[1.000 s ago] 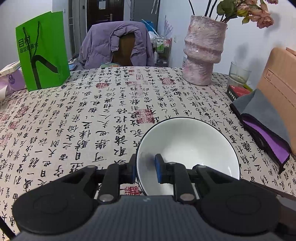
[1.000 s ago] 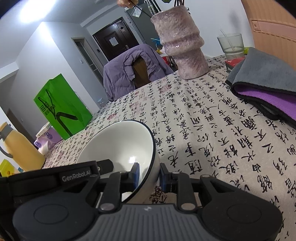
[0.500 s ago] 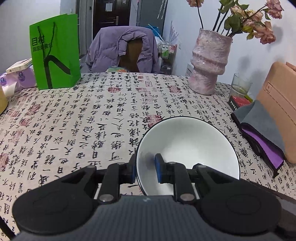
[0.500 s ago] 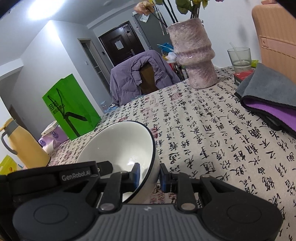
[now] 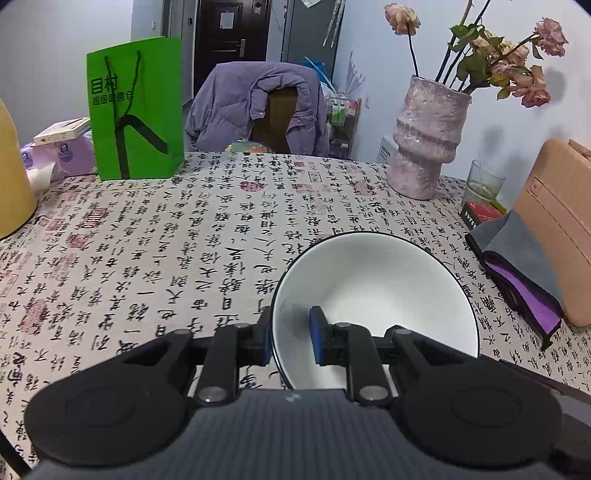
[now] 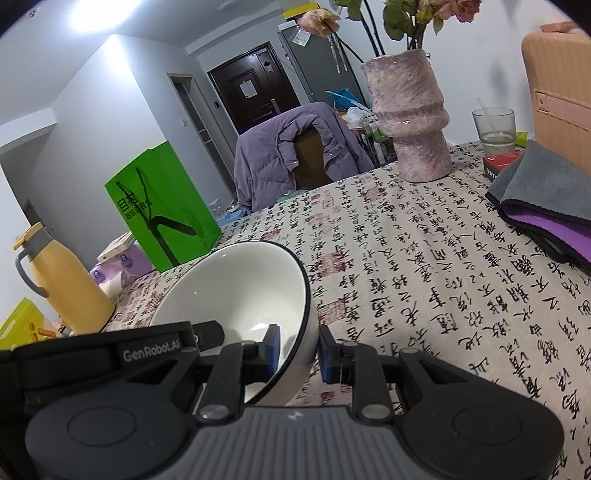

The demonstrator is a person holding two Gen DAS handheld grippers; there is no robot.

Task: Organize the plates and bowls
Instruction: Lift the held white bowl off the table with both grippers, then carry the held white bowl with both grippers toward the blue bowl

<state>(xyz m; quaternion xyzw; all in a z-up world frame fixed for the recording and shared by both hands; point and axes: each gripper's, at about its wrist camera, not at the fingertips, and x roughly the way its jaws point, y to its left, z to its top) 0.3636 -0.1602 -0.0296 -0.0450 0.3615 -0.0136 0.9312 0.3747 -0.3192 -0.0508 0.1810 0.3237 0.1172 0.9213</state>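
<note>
Pale walls, dark door (image 5: 221, 35), chair (image 5: 275, 118) draped with purple jacket (image 5: 225, 107), bright ceiling light (image 6: 94, 13).

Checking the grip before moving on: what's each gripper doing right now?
Left gripper: shut on the bowl rim.
Right gripper: shut on the same bowl's rim.

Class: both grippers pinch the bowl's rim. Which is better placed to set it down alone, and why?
Probably neither clearly: the left gripper and right gripper each clamp opposite rims of the bowl. Both together look safest.
</note>
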